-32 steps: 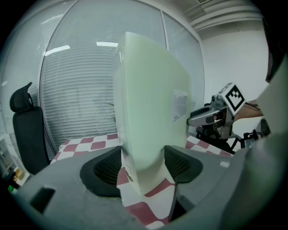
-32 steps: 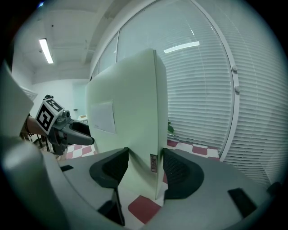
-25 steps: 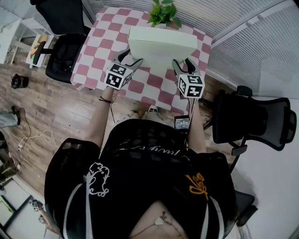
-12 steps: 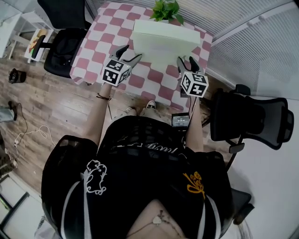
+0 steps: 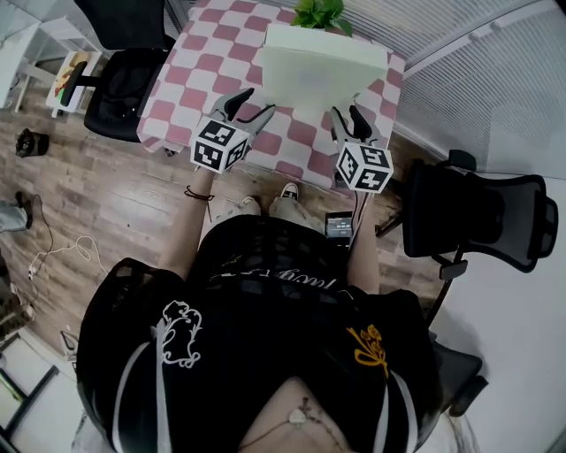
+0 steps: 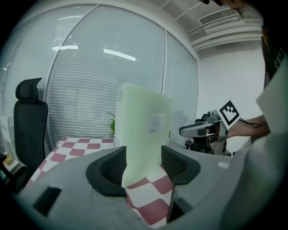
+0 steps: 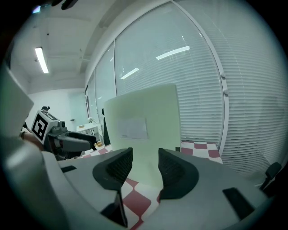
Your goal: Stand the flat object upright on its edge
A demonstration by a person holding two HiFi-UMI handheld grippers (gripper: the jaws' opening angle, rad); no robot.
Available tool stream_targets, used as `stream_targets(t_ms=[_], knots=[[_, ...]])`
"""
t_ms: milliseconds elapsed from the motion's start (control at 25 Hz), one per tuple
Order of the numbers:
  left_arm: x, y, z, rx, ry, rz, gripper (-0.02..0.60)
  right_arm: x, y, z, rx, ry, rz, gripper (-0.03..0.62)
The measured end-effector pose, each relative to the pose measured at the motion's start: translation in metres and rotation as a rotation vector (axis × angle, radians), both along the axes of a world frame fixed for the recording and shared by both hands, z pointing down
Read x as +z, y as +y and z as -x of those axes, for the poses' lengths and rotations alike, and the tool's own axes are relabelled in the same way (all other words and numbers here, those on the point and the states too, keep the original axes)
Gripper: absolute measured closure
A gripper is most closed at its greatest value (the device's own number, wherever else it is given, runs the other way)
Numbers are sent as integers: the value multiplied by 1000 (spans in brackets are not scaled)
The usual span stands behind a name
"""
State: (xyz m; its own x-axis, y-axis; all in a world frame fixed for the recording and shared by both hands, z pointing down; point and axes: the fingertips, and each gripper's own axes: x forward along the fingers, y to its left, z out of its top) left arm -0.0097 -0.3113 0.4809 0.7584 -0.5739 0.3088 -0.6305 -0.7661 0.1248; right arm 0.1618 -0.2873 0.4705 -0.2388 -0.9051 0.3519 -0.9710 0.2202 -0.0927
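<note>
Both tongs have drawn back toward me from the slab, whose lower corners they stood close to a second ago. The jaws of the left tongs and the right tongs have just narrowed a little, with nothing between the pads, so both are still spread and empty. The slab stands on its edge at the far side of the table, just in front of the plant, with nothing touching it. I take the standing as done, provided it keeps its balance. My hands are over the table's near edge, each tongs aimed forward and slightly down at its own end of the slab.
</note>
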Motion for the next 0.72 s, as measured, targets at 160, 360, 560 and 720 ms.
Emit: stream_targets(t_ms=[160,360,560,720], knots=[[-13,22,8,18,45,-11,377,-6,20,24,19,-34,-22,467],[-19,51,22,60,56,-16,436,-11,50,55,57,-78,-44,527],[-13,74,39,85,71,8,492,-10,79,84,62,-74,-37,546],[-7,90,44,95,81,25,500,-9,96,98,56,-62,-25,550]])
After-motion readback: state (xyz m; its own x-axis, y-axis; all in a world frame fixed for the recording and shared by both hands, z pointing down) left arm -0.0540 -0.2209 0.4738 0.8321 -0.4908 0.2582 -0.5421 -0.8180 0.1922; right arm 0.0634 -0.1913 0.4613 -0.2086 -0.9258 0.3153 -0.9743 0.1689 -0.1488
